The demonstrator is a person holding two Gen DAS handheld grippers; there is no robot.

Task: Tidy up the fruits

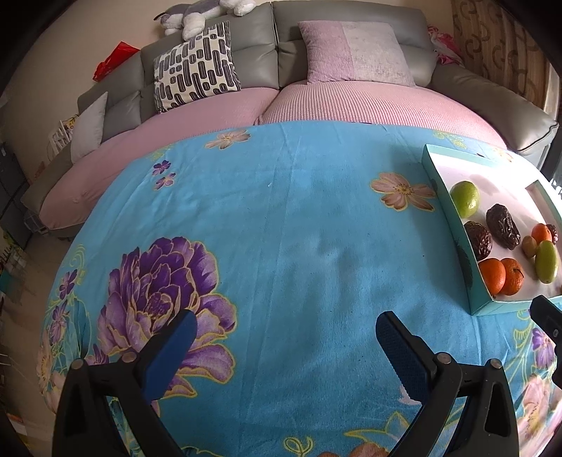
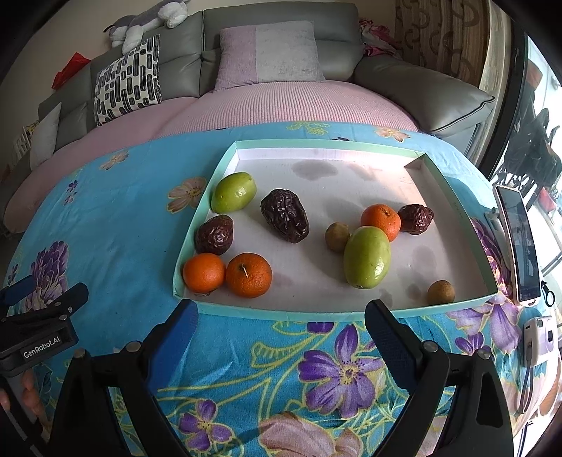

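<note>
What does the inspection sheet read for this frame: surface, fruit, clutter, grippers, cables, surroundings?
Surface: table under a blue flowered cloth, free of fruit.
Job's things: shallow teal box holding two green fruits, three oranges, three dark wrinkled fruits and two small brown fruits; loosely mixed.
Clutter: phone upright on a stand and a small white device, right of the box.
Grippers: left gripper and right gripper, jaws open, holding nothing.
Cables: a thin cord runs down from the white device.
Surroundings: grey sofa with cushions and a plush toy.
</note>
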